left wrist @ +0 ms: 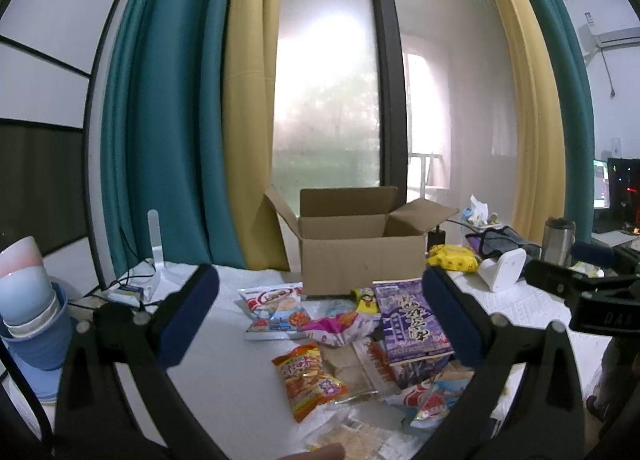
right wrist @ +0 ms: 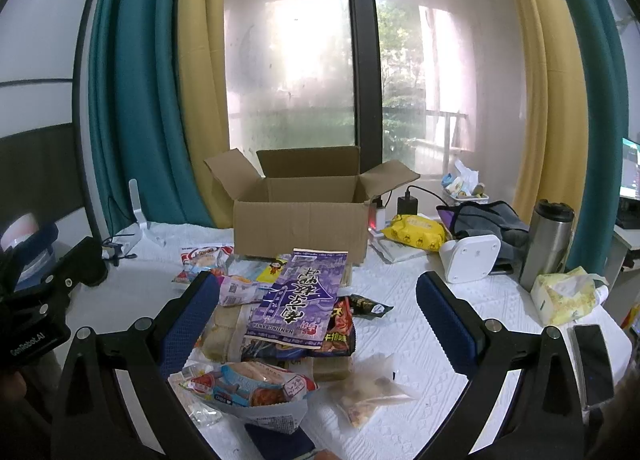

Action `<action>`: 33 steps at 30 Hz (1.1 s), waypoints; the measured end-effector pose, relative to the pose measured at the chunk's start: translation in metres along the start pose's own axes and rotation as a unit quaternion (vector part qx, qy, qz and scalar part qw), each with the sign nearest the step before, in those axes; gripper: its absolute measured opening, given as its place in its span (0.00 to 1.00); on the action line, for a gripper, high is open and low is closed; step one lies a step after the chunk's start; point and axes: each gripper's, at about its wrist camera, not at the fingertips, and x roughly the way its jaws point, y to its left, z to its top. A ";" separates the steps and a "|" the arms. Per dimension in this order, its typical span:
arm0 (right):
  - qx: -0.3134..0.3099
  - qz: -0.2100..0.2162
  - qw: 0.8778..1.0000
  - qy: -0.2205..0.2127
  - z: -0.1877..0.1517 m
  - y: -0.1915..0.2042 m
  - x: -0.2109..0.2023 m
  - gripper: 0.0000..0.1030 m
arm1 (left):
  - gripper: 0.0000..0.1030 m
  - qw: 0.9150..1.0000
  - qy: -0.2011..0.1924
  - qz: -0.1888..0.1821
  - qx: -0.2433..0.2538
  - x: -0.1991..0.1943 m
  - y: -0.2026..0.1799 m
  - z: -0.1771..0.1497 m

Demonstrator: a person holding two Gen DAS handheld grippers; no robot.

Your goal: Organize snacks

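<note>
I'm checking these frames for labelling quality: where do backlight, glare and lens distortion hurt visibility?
Left wrist view: the window blows out white, curtains bow from fisheye, and the cardboard box front sits in shade. Right wrist view: similar window glare; the purple snack bag stays sharp and readable, while the frame edges curve and darken.

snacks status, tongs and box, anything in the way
Left tongs open, empty. Right tongs open, empty. Snacks piled on table, cardboard box open behind them. Nothing blocking the box.
</note>
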 end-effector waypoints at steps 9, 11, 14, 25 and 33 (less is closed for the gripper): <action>0.001 0.000 1.000 0.000 0.001 0.000 0.000 0.98 | 0.99 1.000 0.003 0.000 0.001 0.001 0.001 0.002; 0.001 0.000 1.000 0.000 0.000 0.000 -0.001 0.98 | 0.99 1.000 0.003 0.001 0.001 0.001 0.001 0.002; 0.001 0.000 1.000 -0.001 0.000 0.000 0.000 0.98 | 0.99 1.000 0.002 0.001 -0.001 0.001 0.001 0.002; 0.002 0.000 1.000 0.000 -0.001 0.000 -0.001 0.98 | 0.99 1.000 0.003 0.001 -0.001 0.001 0.001 0.002; 0.000 0.003 1.000 0.014 -0.005 0.010 0.003 0.98 | 0.99 1.000 0.017 0.002 -0.004 0.007 0.002 -0.002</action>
